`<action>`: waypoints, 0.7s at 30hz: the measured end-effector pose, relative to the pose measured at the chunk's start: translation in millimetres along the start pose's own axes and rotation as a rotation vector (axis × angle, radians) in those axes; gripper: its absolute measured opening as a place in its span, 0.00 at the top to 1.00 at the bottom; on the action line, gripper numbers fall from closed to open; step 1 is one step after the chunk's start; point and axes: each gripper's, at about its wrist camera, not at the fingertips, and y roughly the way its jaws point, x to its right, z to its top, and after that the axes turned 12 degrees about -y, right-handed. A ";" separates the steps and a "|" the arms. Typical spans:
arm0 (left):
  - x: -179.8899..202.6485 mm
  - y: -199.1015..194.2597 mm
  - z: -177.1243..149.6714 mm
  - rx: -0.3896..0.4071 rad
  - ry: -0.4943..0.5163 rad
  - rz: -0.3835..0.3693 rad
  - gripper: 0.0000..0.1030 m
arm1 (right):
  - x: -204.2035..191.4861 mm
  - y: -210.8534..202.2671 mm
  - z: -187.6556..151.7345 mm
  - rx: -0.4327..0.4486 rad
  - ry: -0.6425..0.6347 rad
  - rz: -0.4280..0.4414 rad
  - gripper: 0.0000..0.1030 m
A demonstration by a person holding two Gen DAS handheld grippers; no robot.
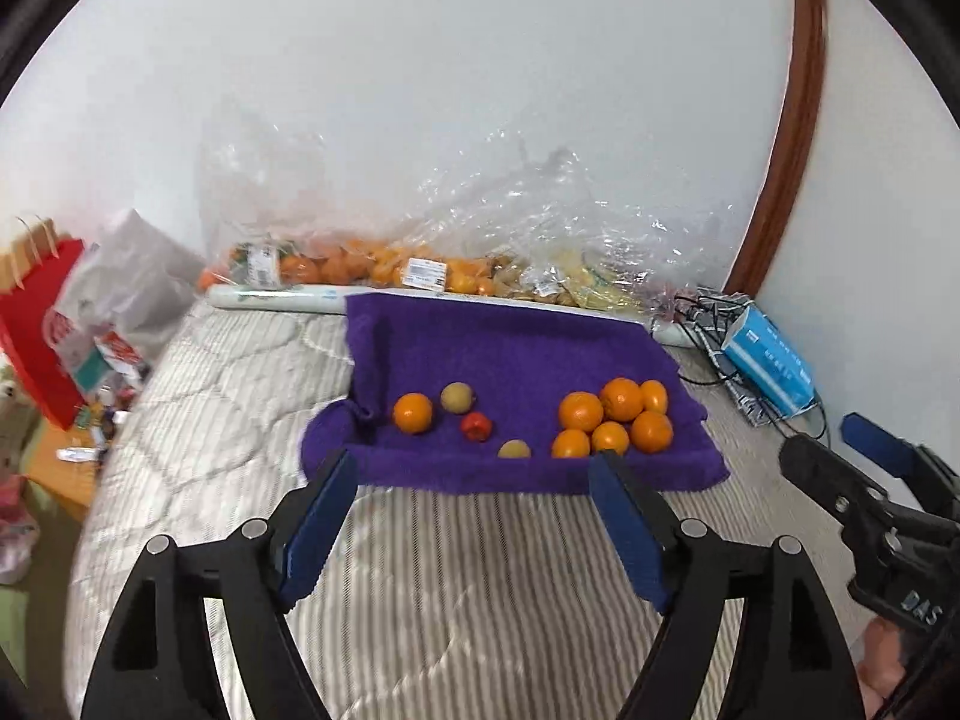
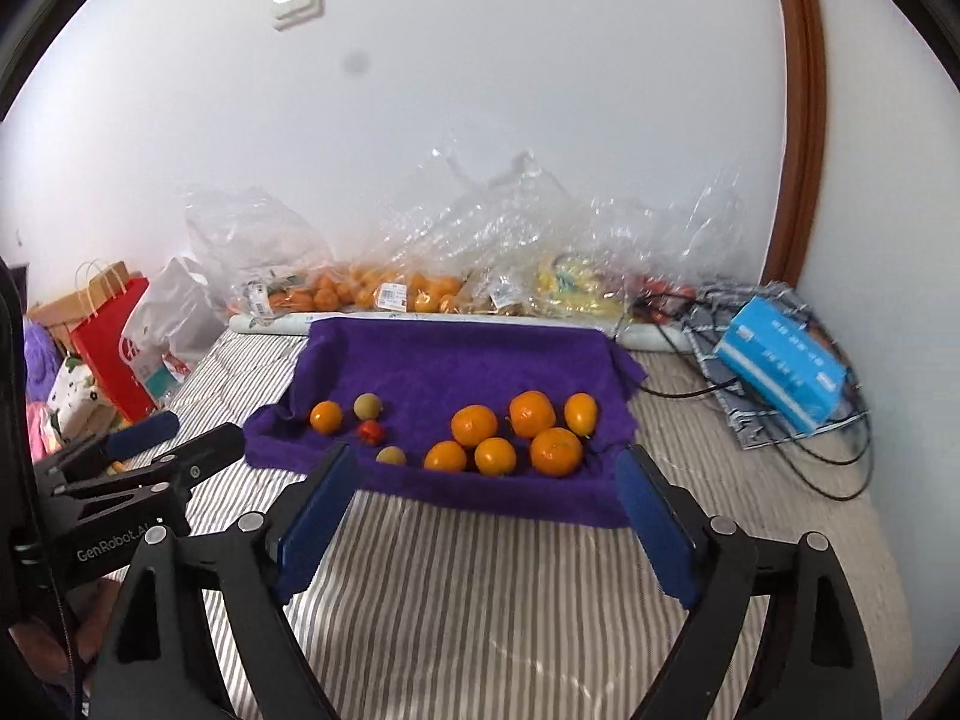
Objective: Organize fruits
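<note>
Fruit lies sorted only in part on the purple towel (image 2: 456, 360), which is spread over the striped bed (image 2: 480, 588) with its far edge propped up against the wall side. My left claw (image 1: 474, 516) and my right claw (image 2: 489, 516) both hang above the bare mattress short of the towel, jaws apart and nothing between them; neither touches any fruit.

I judge I am between picks. The oranges (image 2: 528, 432) sit bunched at about 1 o'clock from my right claw, several touching. At 11 o'clock lie a lone orange (image 2: 326, 416), two greenish-brown fruits (image 2: 366, 405) and a small red fruit (image 2: 371, 431), a little apart from one another.

The next move probably calls for choosing one stray, likely the lone orange, and coming down with jaws straddling it. Round fruit may roll on soft pile, so a slow close seems wise.

Beyond the towel, at 12 o'clock, clear plastic bags (image 2: 420, 228) hold more fruit. A blue box (image 2: 780, 360) and black cables (image 2: 834, 468) lie at 2 o'clock, shopping bags (image 2: 120, 336) at 9 o'clock. Nothing blocks the reach except the towel's raised near fold.
</note>
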 end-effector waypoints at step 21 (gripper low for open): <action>14.9 -120.6 -41.2 0.138 0.025 -0.005 0.14 | -11.5 -111.8 -37.6 0.054 0.002 -0.087 0.01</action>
